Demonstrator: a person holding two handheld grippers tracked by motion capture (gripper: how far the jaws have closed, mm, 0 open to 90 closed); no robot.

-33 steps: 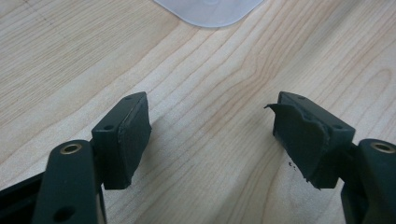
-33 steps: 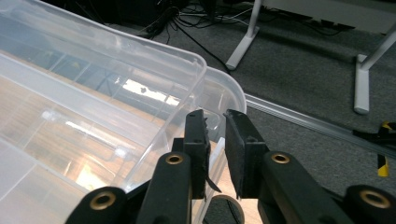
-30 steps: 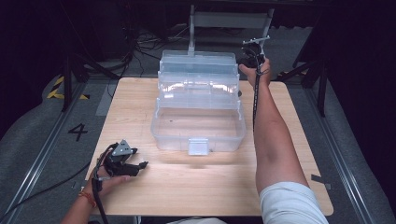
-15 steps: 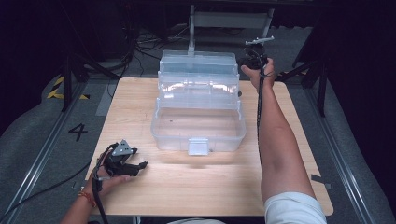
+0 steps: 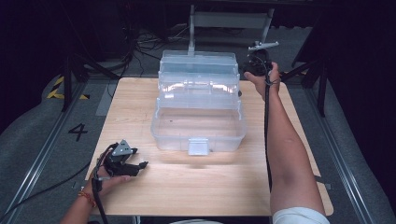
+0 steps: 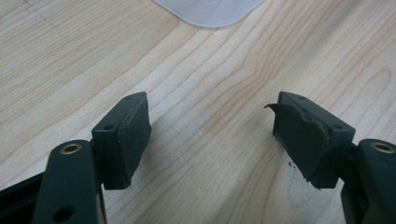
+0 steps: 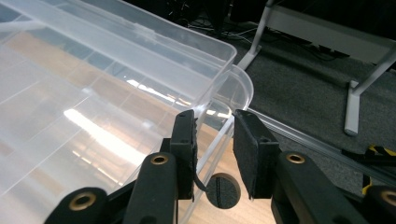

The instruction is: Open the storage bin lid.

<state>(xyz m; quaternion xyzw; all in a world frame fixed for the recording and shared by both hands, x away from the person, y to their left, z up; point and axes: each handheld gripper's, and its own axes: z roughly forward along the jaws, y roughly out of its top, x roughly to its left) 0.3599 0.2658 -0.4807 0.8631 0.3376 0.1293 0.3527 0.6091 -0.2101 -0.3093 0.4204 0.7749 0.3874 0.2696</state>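
Two grippers at work: right gripper, upper right of the high view, now pushed further out than a second ago to the far right corner of the clear cantilever storage box, jaws part-closed astride a thin rim edge, seemingly not yet pinching, probably ready to swing the open tiers. Left gripper unmoved at lower left on the wooden table, jaws released wide, empty.
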